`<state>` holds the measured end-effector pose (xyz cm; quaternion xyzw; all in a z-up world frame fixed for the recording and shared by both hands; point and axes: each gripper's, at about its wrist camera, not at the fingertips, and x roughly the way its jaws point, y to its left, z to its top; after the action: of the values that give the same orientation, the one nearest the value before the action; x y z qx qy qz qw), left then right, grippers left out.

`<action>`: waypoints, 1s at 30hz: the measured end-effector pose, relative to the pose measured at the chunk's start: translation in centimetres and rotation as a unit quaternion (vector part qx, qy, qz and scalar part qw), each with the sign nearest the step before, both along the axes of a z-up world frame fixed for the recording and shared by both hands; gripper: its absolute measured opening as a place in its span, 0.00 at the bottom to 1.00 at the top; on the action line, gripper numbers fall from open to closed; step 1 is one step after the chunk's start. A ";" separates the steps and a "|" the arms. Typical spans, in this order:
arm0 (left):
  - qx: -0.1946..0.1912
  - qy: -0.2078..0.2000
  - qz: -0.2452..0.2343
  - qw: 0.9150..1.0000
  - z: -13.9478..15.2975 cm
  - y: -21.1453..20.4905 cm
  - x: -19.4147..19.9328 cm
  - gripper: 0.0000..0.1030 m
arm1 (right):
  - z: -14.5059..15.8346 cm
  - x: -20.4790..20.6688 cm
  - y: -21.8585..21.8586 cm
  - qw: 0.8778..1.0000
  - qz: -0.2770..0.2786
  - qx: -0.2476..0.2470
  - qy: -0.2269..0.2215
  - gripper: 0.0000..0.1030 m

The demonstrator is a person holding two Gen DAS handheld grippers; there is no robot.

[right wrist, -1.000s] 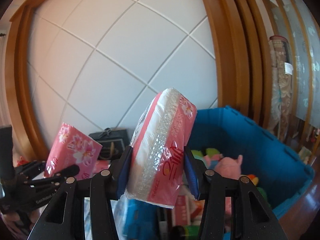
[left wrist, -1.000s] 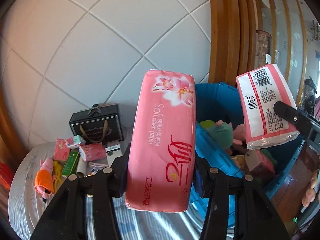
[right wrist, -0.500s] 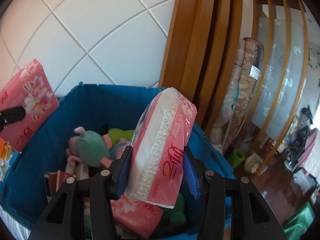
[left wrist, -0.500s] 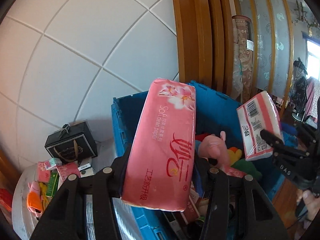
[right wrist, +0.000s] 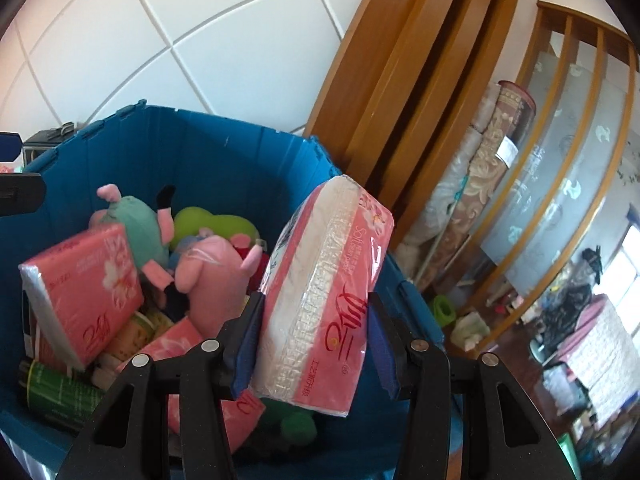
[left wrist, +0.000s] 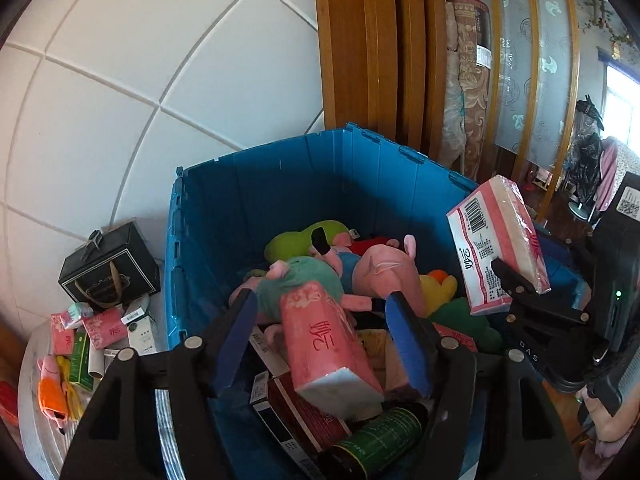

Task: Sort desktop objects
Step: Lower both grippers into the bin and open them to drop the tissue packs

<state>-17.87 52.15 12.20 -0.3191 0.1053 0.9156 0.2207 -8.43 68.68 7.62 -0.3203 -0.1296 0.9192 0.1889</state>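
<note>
I have both grippers over the blue crate (left wrist: 280, 184), which stands beside the table (left wrist: 36, 420) because it is the bin the sorted items go into; plush toys (left wrist: 384, 272), boxes and a green can (left wrist: 376, 440) already lie in it. My left gripper (left wrist: 320, 340) is opening: its blue pads (left wrist: 236, 340) stand clear of the pink tissue pack (left wrist: 324, 344), which lies tilted on the heap inside the crate, between the jaws but, as I judge it, no longer gripped. My right gripper (right wrist: 312, 344) is closed narrow on a second tissue pack (right wrist: 324, 300), held on edge above the crate's near corner, I judge so that it can drop in beside the first. Small packets (left wrist: 100, 328), a green box and a black gift box (left wrist: 108, 268) remain on the table, so the sorting is not finished. Risk noted: the right pack hangs near the rim and could fall outside if let go here
</note>
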 end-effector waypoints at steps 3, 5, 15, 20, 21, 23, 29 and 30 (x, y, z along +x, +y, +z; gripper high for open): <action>-0.005 -0.005 0.003 1.000 -0.3 -0.3 0.2 0.64 | -0.7 -0.4 0.4 1.000 0.003 -0.011 -0.018 0.48; -0.012 -0.014 0.006 1.000 -0.6 -0.4 0.0 0.64 | -1.2 -0.7 0.7 0.999 0.007 -0.025 -0.030 0.50; -0.020 -0.031 0.009 0.999 -1.0 -1.1 0.7 0.64 | -0.5 0.1 0.8 0.997 0.025 -0.070 -0.032 1.00; -0.012 -0.013 0.009 1.000 -0.5 -1.8 2.1 0.64 | 1.0 1.8 0.2 0.995 0.028 -0.092 -0.016 1.00; -0.008 -0.003 0.008 1.000 -0.3 -2.1 2.7 0.64 | 1.2 2.2 0.1 0.995 0.029 -0.099 -0.011 1.00; 0.003 0.023 0.008 1.000 0.2 -2.7 4.0 0.64 | 1.7 3.4 -0.2 0.993 0.030 -0.115 0.005 1.00; 0.019 0.082 0.032 0.996 1.5 -4.3 7.3 0.67 | 3.0 6.4 -1.7 0.990 0.026 -0.130 0.044 1.00; 0.022 0.090 0.034 0.995 1.5 -4.5 7.8 0.70 | 3.2 7.0 -2.1 0.990 0.024 -0.127 0.050 1.00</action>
<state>-10.10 47.61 13.75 -0.2341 0.0939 0.9497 0.1856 -1.47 66.56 10.84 -0.2918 -0.0096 0.9474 0.1308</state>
